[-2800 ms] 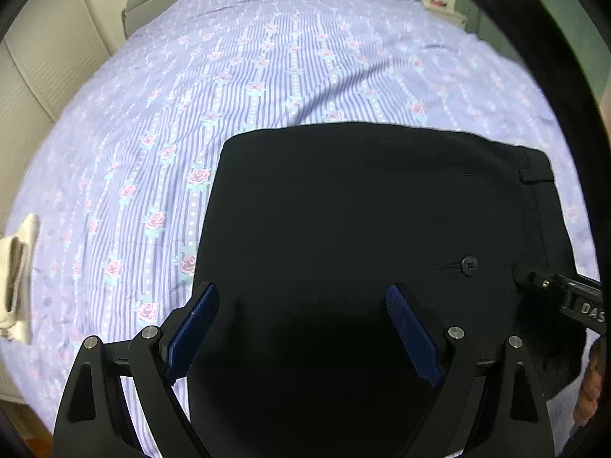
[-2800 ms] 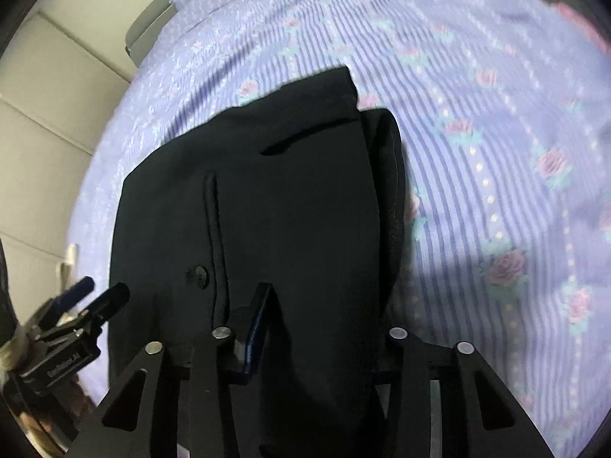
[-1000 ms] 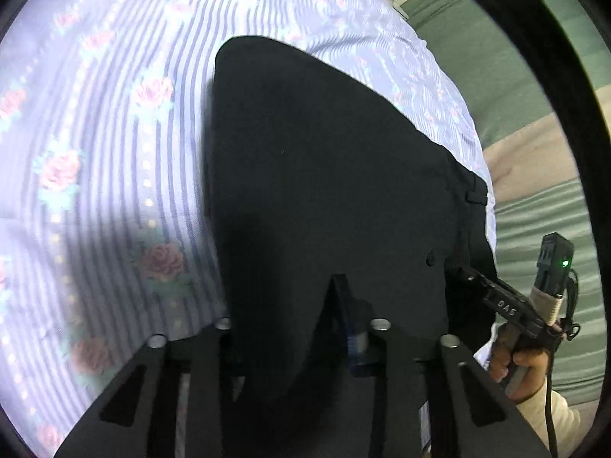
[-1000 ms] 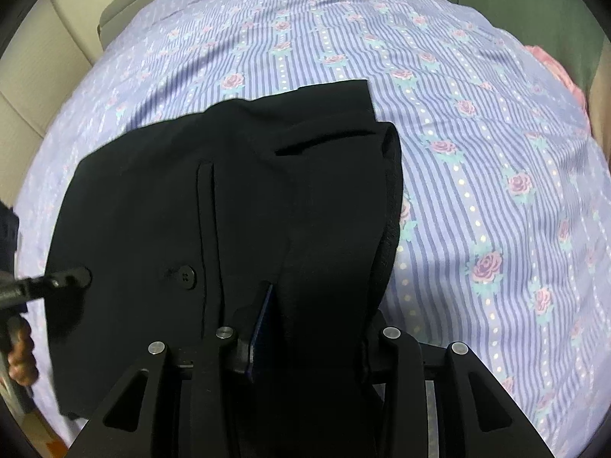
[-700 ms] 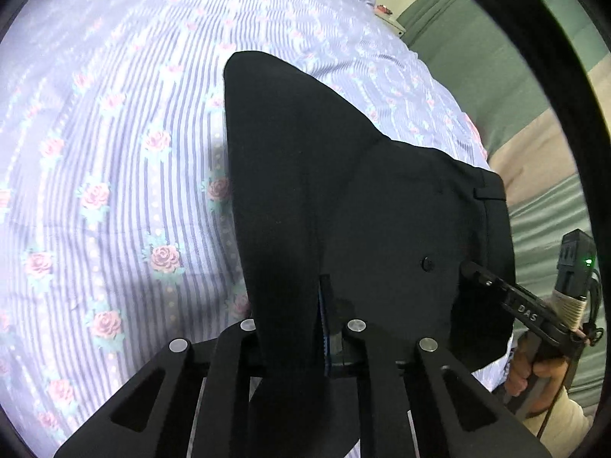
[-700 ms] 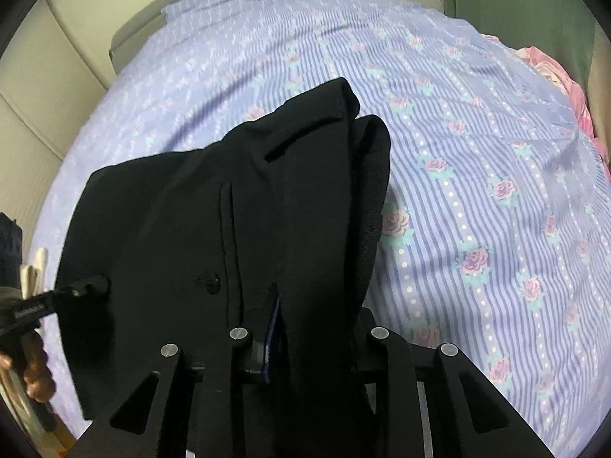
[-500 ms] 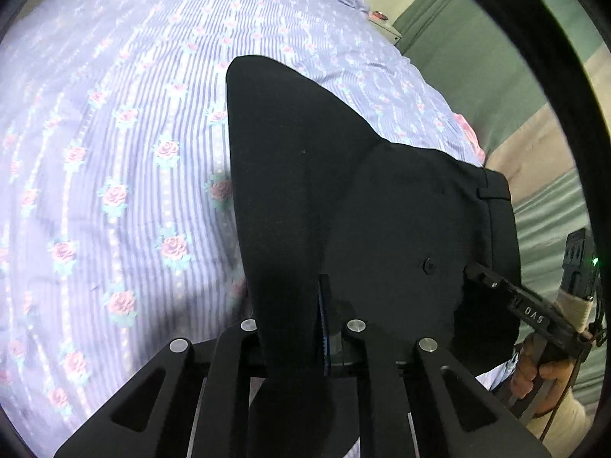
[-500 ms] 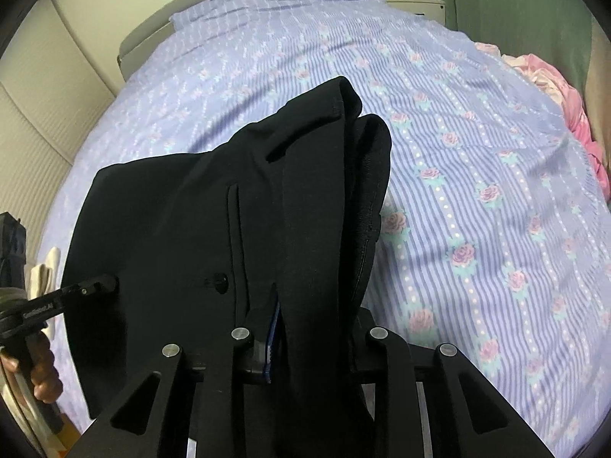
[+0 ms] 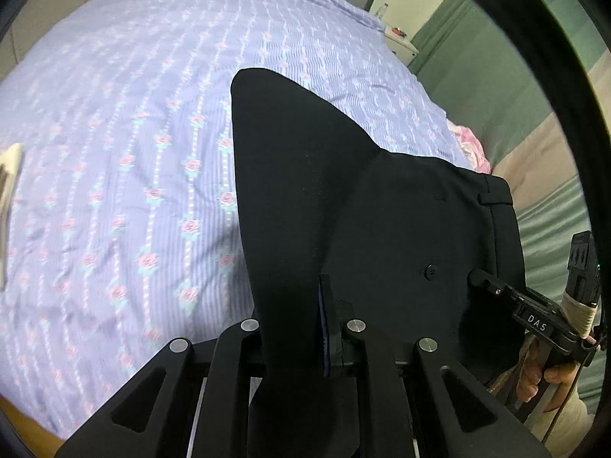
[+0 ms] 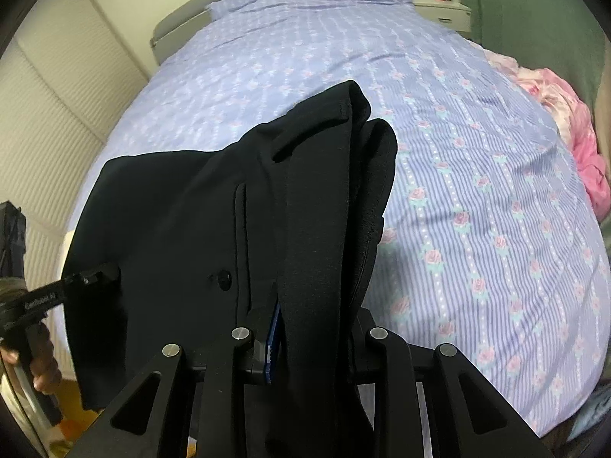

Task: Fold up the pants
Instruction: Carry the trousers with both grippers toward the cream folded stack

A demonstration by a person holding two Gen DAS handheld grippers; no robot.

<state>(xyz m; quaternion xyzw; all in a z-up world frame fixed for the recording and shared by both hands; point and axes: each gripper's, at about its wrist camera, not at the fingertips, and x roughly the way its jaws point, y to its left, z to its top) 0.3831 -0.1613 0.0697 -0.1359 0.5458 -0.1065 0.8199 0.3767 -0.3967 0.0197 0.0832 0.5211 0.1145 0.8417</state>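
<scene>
The folded black pants hang lifted above the bed, held at both near corners. My left gripper is shut on the pants' left edge, cloth pinched between its blue-padded fingers. My right gripper is shut on the waistband side of the pants. A back-pocket button and a belt loop show near the waistband. The right gripper shows in the left wrist view, touching the cloth. The left gripper shows in the right wrist view.
The bed has a lilac striped sheet with roses. A pink blanket lies at its right edge. A cream cloth lies at the left edge. A nightstand and green curtain stand beyond.
Both grippers, shut on the pants, have raised them higher off the bed; more of the bed and room shows. The left gripper closed on the cloth since 2.8 s ago.
</scene>
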